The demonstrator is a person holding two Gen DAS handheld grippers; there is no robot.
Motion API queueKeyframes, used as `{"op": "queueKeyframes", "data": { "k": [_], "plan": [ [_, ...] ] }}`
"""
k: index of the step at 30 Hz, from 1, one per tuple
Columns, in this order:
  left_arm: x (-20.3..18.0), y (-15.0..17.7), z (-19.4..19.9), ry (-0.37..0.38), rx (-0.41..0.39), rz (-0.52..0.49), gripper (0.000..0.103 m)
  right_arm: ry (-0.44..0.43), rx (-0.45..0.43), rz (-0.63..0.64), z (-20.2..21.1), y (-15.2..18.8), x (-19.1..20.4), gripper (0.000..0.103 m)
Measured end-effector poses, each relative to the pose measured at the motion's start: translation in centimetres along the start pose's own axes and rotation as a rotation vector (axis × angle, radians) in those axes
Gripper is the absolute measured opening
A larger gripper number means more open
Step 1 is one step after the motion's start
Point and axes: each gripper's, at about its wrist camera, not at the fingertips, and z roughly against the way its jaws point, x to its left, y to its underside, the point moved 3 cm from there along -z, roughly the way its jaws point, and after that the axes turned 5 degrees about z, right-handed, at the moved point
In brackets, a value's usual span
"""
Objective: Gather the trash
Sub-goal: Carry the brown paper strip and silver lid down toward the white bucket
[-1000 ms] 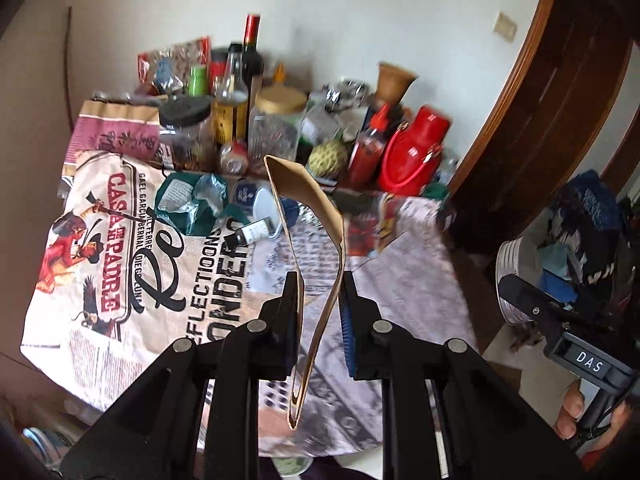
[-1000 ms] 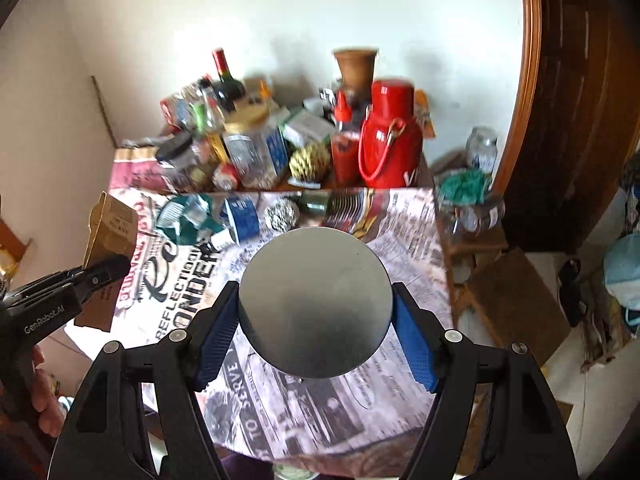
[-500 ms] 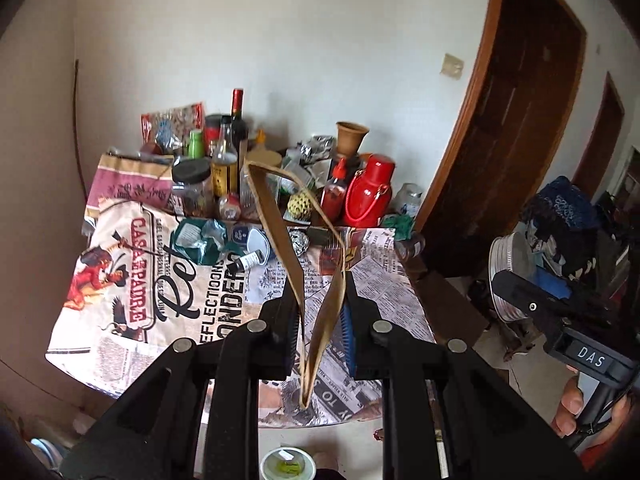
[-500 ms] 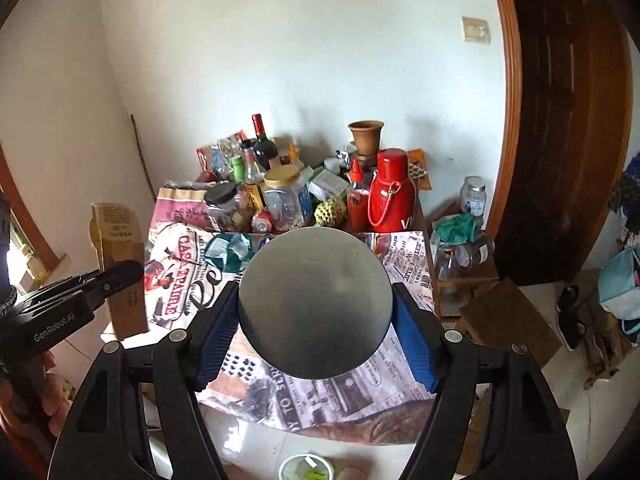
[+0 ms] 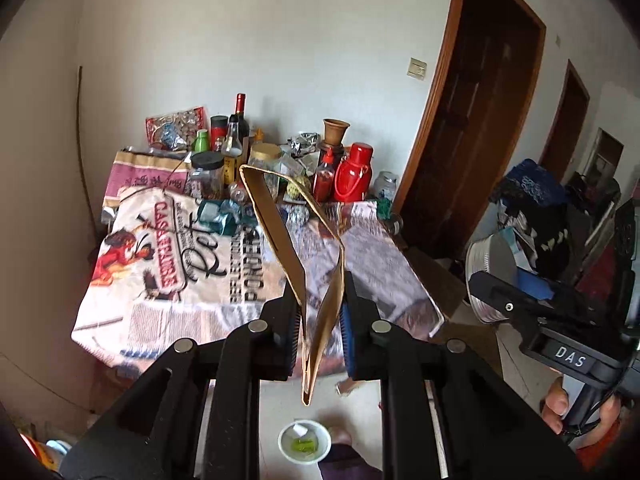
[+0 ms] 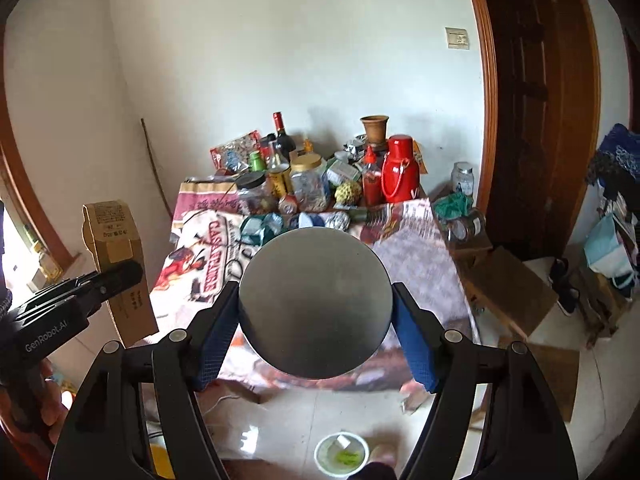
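My left gripper is pinching a flattened cardboard box: its blue pads press on the cardboard's lower part, and the box's long axis runs up and away from the jaws, leaning a little to the left, with one loose panel bowing out to the right. My right gripper is clamped on a round metal tin, one pad on each side of its body, the flat grey bottom facing the camera and filling the gap between the jaws. Both pieces of trash are therefore in hand and off the worktop.

Just below and ahead of both grippers, on the tiled floor, sits a small white cup with something green inside; it lies closer to me than the worktop does.

Beyond that, ahead and lower than the jaws, is the worktop under a printed newspaper-style cloth. More likely trash lies at the far part of it, straight ahead of both grippers: crumpled teal wrappers and a ball of foil. Behind those, against the wall, stand jars, bottles, a red flask and a clay pot.

I judge the next move to be carrying these two items to a bin, which I cannot see in either view. With both grippers full, neither is free for the wrappers yet; they lie slightly left of centre, so nearer my left hand once it is emptied.
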Motion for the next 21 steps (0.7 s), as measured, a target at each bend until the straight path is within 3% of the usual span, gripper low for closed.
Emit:
{"op": "queueKeyframes", "data": {
  "k": [10,21],
  "plan": [
    [2.5,6.1,4.1,0.034,0.095,0.0,0.017,0.011,0.087,-0.025,2.4,5.5,4.0,0.071],
    [2.4,10.7,0.9,0.003,0.247,-0.002,0.017,-0.016,0.24,-0.051,-0.7,10.6,2.6,0.071]
  ]
}}
